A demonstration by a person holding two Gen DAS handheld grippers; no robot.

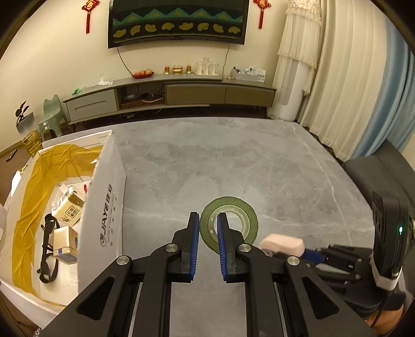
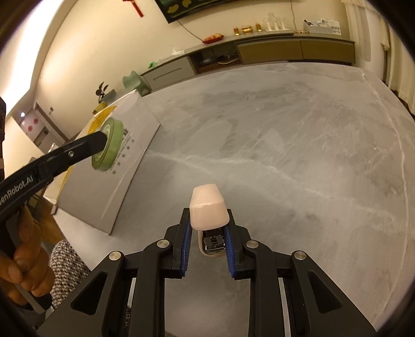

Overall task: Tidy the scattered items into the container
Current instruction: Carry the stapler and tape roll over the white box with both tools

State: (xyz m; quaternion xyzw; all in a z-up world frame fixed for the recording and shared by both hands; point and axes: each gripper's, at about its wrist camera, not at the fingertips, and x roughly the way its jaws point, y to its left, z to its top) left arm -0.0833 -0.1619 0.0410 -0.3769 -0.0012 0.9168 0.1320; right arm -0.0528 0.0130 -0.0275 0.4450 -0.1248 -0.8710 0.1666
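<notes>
Tape and stapler are both off the grey marble-patterned table (image 1: 259, 160), each carried in a hand-held gripper. Left gripper (image 1: 208, 223) pinches a roll of green tape (image 1: 249, 212) by its wall: one blue-padded finger runs through the clear core, the other lies against the outer face, and the jaws are drawn close on that band. Seen from the right wrist camera, the same roll (image 2: 110, 145) stands on edge in the air at the tip of the black finger, in front of the side of the white cardboard box (image 2: 124, 166). Right gripper (image 2: 208, 223) clamps a pale pink stapler (image 2: 207, 207) by its sides, jaws closed on the body, the rounded cap pointing forward and the metal staple channel visible beneath it. From the left wrist camera the stapler (image 1: 282, 245) appears just right of the tape roll, low over the table.

White cardboard box (image 1: 103, 207), printed with "JAYE" and lined with yellow film, sits at the table's left side. Inside lie dark-framed glasses (image 1: 48, 248), a gold-coloured small box (image 1: 63, 239) and a printed cream packet (image 1: 68, 208). A person's hand (image 2: 23, 261) grips the left gripper's handle, beside a tweed-patterned sleeve (image 2: 64, 269). Beyond the table stand a low TV cabinet (image 1: 168, 93), a wall-mounted screen (image 1: 179, 23) and cream curtains (image 1: 337, 77).
</notes>
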